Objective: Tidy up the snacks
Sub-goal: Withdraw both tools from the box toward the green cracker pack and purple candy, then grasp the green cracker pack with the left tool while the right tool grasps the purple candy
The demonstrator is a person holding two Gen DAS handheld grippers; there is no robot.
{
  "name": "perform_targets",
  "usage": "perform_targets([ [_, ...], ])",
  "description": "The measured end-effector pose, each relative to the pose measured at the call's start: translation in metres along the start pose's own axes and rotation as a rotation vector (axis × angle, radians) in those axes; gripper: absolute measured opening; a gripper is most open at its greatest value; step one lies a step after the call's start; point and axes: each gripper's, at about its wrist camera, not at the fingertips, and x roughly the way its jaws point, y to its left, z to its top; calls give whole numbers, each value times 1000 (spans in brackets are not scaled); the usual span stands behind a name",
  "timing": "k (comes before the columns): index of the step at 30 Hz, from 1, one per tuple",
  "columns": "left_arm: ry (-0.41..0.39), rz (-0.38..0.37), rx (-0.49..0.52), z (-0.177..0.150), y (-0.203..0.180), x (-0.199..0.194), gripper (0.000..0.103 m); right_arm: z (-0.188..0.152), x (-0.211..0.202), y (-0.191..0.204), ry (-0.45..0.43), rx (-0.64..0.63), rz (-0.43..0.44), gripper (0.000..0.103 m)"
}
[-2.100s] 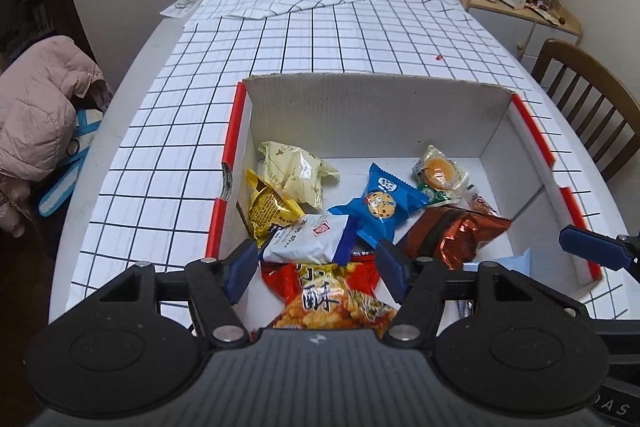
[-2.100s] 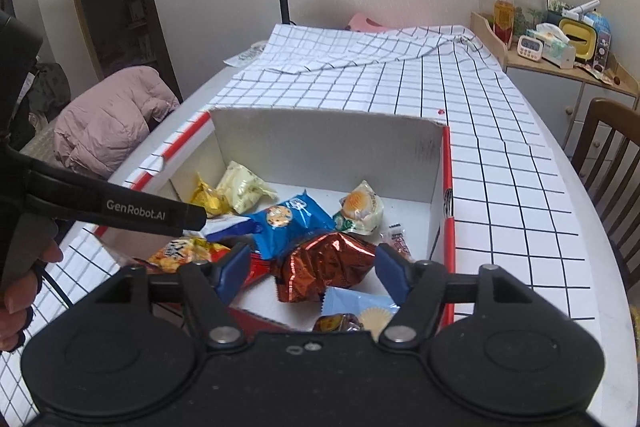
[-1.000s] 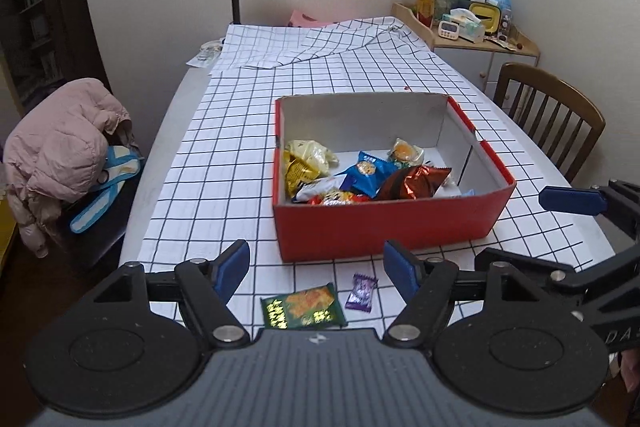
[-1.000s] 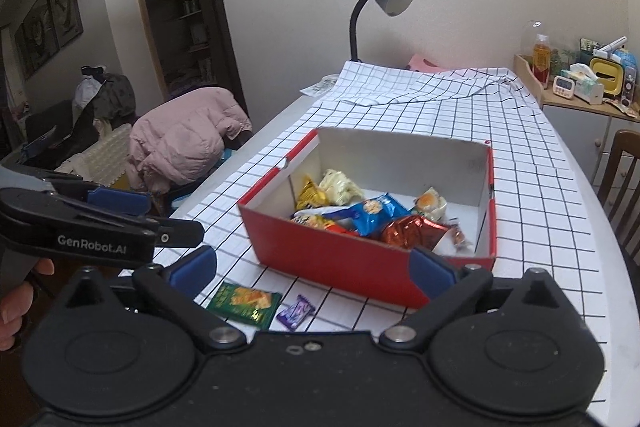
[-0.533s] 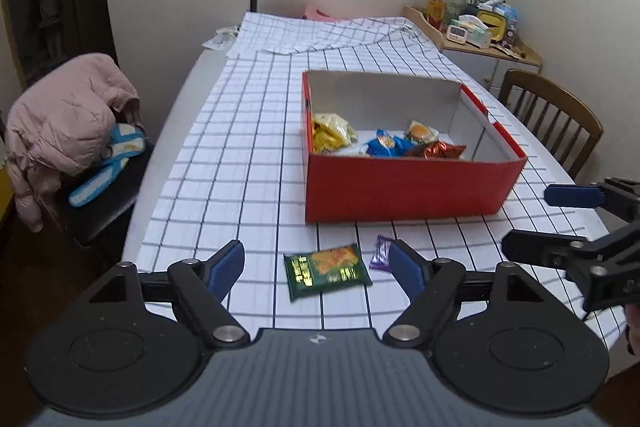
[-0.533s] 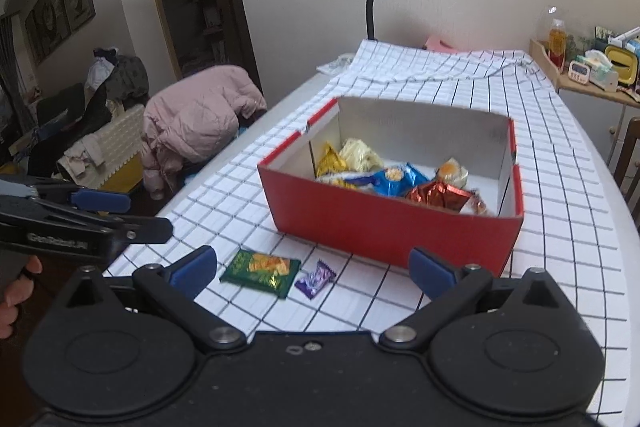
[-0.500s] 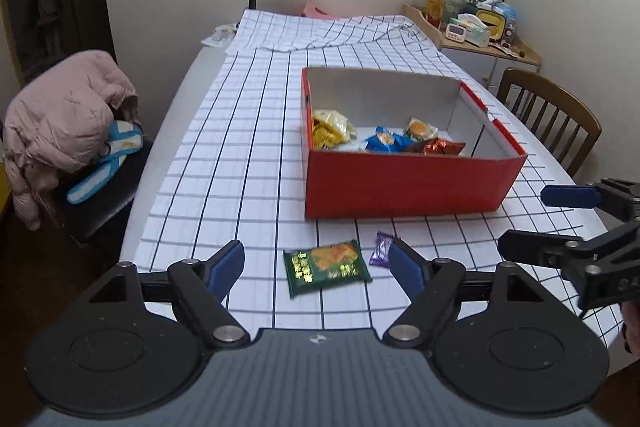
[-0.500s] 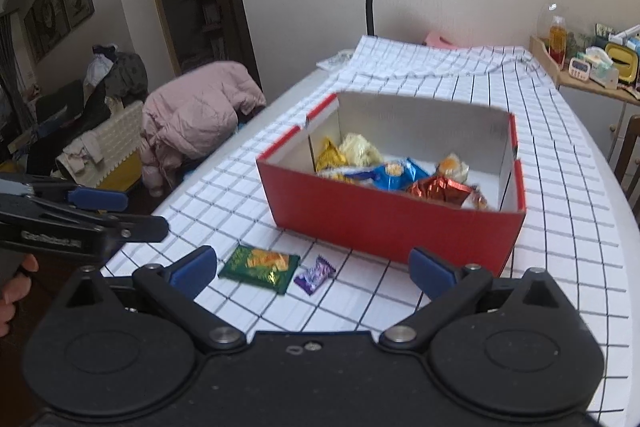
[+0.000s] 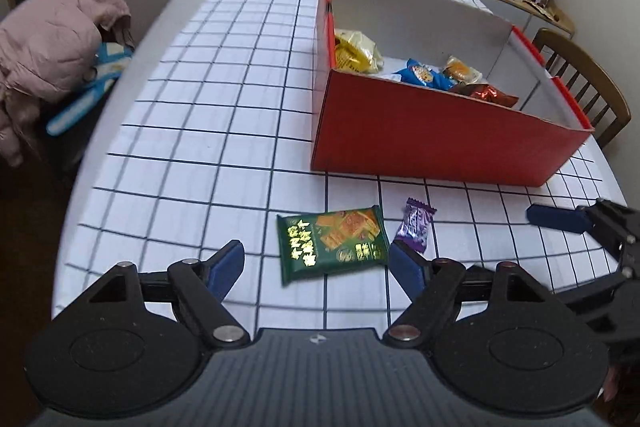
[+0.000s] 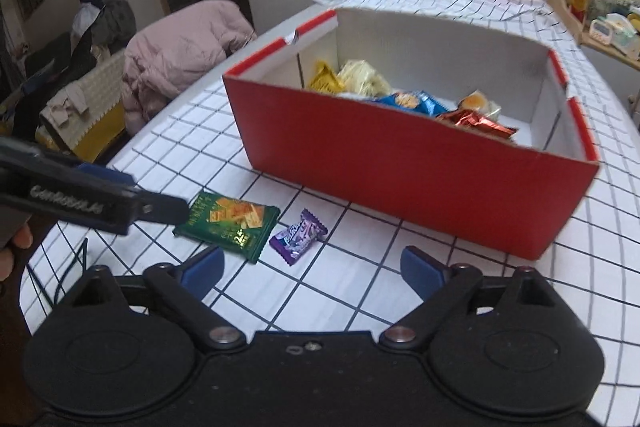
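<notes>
1 green snack packet (image 9: 333, 243) with gold print and 1 purple candy (image 9: 416, 229) are lying flat on the checked tabletop (image 9: 192, 131), just in front of the red box (image 9: 432, 131) holding several snacks. Left gripper (image 9: 316, 265) is standing open, empty, straddling the packet's near edge. Right gripper (image 10: 310, 267) is standing wide, jaws just closing slightly, empty, with the candy just beyond.

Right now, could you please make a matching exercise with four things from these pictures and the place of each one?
Things:
1. green cracker packet
2. purple candy
3. blue cookie packet
4. pink jacket

Places:
A. inside the red box
B. on a chair beside the table
C. on the checked tablecloth, nearest the left gripper
D. on the tablecloth, between the green packet and the right gripper

Pairs: 1-C, 2-D, 3-A, 4-B
</notes>
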Motion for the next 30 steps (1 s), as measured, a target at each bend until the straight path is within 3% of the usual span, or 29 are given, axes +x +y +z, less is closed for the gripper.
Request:
perform_targets([
  [7,53,-20,17,12,-2,29,79,3,26,5,41,-97,33,84],
  [13,74,-92,248,13,-11,38,79,8,40,1,60,-179,54,76],
  [18,19,-143,490,9,-8,40,79,9,47,1,76,-258,83,71],
  [30,44,-352,701,21,10,50,79,10,48,-9,90,-363,192,65],
])
